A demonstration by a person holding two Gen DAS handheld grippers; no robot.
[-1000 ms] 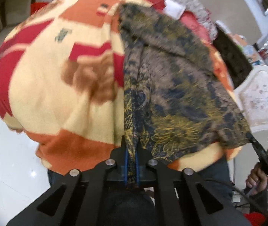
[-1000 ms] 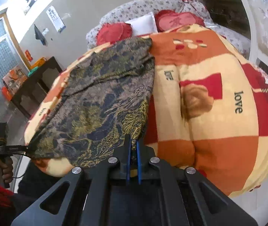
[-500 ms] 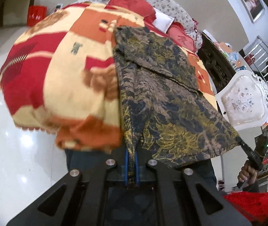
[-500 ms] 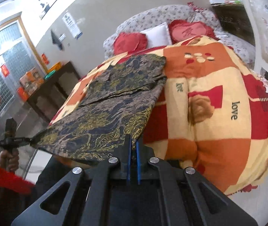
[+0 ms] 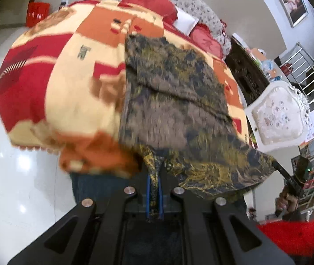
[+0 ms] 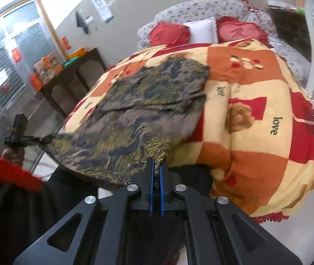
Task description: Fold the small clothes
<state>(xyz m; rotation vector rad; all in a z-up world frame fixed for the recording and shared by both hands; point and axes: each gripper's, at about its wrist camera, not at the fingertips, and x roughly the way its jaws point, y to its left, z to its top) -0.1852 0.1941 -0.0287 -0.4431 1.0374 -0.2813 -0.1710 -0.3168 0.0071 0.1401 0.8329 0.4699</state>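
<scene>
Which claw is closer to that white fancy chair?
Right. The right claw, pinching the patterned cloth, sits just below the white chair; the left claw grips the cloth's opposite corner, farther away.

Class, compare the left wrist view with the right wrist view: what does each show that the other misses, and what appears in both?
Only the left wrist view shows the framed picture, the metal railing and the red rug. Only the right wrist view shows the barred window and the paper notice. Both show the patterned garment on the patchwork blanket, with the left tool and right tool each shut on a near corner.
</scene>
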